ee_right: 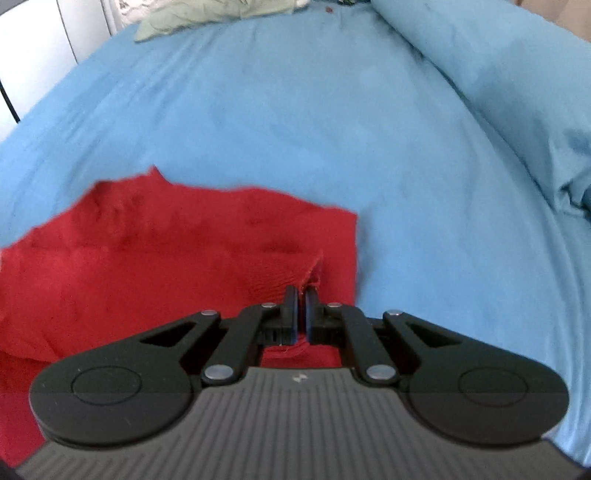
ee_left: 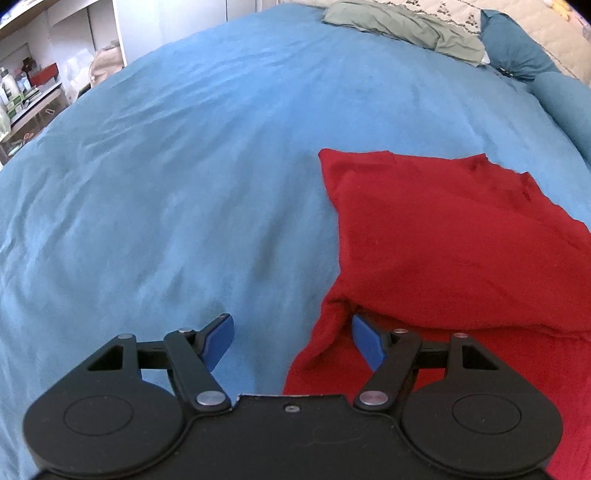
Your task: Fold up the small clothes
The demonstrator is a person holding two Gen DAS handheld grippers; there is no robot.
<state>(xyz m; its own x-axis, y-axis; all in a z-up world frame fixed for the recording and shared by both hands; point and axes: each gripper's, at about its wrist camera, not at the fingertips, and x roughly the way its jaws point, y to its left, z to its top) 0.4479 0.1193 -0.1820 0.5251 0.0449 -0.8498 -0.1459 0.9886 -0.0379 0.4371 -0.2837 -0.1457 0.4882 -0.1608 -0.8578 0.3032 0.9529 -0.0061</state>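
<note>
Both views are taken from just behind the gripper fingers, angled forward and down, close over the blue bedspread [ee_left: 166, 166]. The left wrist view is set at the left edge of the red garment [ee_left: 461, 240] — cloth fills its lower right. The right wrist view is set at the garment's right edge [ee_right: 166, 251]. Shared: garment, bedspread, the green-grey bundle [ee_left: 406, 26] at the far end [ee_right: 192, 14].

The red knitted cloth garment [ee_right: 166, 258] looks soft and matt. The blue bedcover [ee_left: 166, 184] is smooth, finely creased cloth. The matt black plastic left gripper [ee_left: 291, 341] carries glossy blue pads [ee_left: 219, 341].
</note>
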